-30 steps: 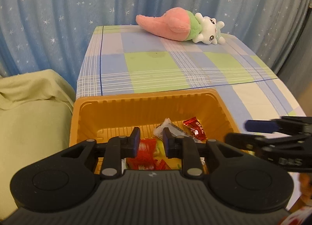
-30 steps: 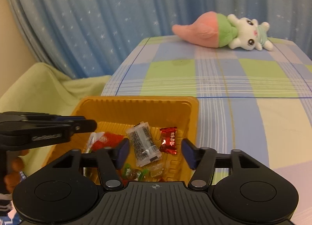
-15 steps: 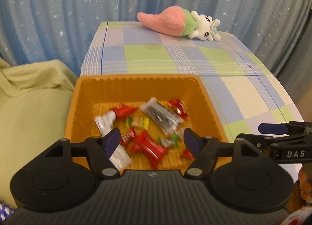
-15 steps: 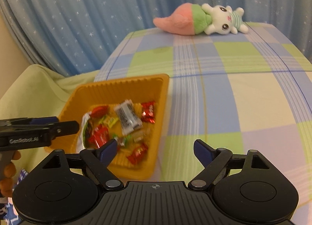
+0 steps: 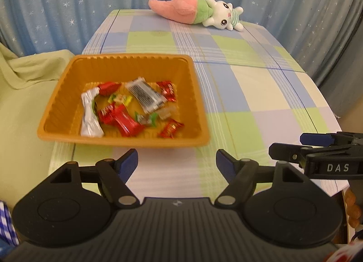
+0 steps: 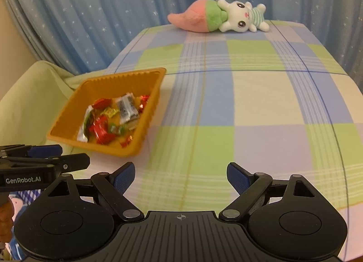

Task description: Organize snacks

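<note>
An orange tray (image 5: 68, 94) is seen near the left edge of the checked table (image 5: 261, 94). Wrapped snacks (image 5: 127, 107) are piled inside it: red ones, a silver one, a grey one. The left gripper (image 5: 177, 163) is held above the cloth just in front of the tray; its jaws are opening and nothing is between them. The right gripper (image 6: 180, 175) is also opening and empty, to the right of the tray. A plush toy (image 6: 217, 15) lies at the far end.
</note>
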A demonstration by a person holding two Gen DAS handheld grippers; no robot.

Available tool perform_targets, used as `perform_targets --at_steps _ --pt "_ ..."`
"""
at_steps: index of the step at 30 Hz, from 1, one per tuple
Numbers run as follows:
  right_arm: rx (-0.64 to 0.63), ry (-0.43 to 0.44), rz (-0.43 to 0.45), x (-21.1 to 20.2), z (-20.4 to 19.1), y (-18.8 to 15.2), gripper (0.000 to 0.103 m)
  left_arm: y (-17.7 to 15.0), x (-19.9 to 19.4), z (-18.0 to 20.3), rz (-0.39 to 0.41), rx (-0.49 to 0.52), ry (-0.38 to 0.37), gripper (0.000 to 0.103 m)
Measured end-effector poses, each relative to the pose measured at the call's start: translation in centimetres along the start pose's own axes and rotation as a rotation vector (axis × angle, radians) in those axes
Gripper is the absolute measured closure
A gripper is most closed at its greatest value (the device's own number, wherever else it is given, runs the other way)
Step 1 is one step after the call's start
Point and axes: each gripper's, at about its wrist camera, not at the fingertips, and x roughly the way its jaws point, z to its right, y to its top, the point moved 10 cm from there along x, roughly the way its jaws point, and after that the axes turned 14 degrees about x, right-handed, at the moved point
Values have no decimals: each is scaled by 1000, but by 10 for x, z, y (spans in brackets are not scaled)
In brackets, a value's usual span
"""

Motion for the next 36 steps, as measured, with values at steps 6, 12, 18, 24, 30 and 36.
perform_targets --at_steps 6,12,18,24,30,36 --pt "-5 0 -22 -19 25 -13 15 -15 -12 32 -8 -10 30 27" --pt "-18 2 -37 -35 46 -26 15 -23 -20 61 -18 -5 41 27" --pt "-9 -3 -37 -52 68 -35 15 -27 -22 90 -20 17 39 27" --pt "2 -6 -35 -63 85 -40 15 -31 -25 112 -20 34 34 27" --pt "11 -10 -39 -70 95 -46 15 -33 -29 124 -17 46 40 27" --pt "14 -9 -36 -76 102 -50 15 -36 -31 132 -17 50 41 27"
